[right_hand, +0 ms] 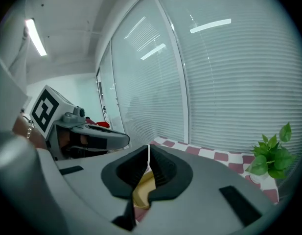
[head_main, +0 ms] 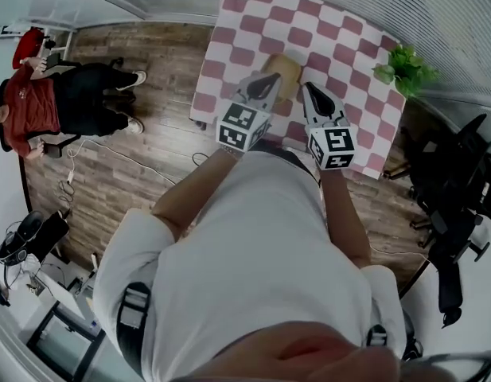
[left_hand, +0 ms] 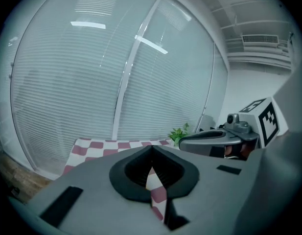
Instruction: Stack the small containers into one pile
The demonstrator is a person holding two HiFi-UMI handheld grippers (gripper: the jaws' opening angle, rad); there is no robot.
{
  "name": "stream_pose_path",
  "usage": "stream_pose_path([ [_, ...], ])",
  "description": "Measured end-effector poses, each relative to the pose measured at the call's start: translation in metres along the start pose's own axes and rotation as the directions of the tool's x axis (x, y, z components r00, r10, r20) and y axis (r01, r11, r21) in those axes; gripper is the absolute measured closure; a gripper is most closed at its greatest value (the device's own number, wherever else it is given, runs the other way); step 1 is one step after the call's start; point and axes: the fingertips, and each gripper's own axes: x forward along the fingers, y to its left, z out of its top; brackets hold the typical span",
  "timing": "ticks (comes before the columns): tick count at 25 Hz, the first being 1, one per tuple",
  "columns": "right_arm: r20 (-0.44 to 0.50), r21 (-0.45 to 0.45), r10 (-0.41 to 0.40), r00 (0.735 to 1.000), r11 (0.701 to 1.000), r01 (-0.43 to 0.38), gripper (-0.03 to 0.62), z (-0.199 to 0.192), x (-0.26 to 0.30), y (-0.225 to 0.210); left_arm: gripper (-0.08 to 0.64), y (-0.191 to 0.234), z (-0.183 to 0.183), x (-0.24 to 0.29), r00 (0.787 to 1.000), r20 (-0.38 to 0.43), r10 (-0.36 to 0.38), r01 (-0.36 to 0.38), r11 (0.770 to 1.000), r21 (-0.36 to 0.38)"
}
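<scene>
Sitting on checkered table (head_main: 340,34), tan containers (head_main: 286,68), beneath both closed jaws, untouched

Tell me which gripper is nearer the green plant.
Right. The right gripper hangs left of the plant in the head view; the left gripper lies farther left, beyond it.

— What is everything resting on?
— A table (head_main: 229,94) covered edge to edge by a pink-and-white checkered cloth (head_main: 340,34).
— And what lies on the cloth?
— About the middle sits a pale yellow container (head_main: 286,68), only partly in view. I can't tell whether it's one piece or several nested together.
— Anything to the side?
— At the right edge there's a small green plant (head_main: 404,70) in a white pot (right_hand: 260,176), standing upright on the cloth, well apart from the yellow container.
</scene>
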Motion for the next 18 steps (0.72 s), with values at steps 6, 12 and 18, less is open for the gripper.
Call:
stream_pose_path([
  [6,0.071,-0.006,0.039,0.997,0.999,-0.039,0.554,0.045,-0.033,0.006,0.526,-0.039,0.035,-0.016,0.995,0.062,-0.073,0.071,0.997,0.035],
  [12,0.124,-0.027,0.084,0.989,0.996,-0.081,0.554,0.084,-0.068,0.02,0.526,-0.074,0.069,-0.037,0.982,0.128,-0.14,0.13,0.988,0.081],
  [18,0.182,-0.035,0.101,0.978,0.995,-0.096,0.554,0.119,-0.098,0.035,0.526,-0.106,0.108,-0.063,0.957,0.214,-0.198,0.171,0.976,0.138],
])
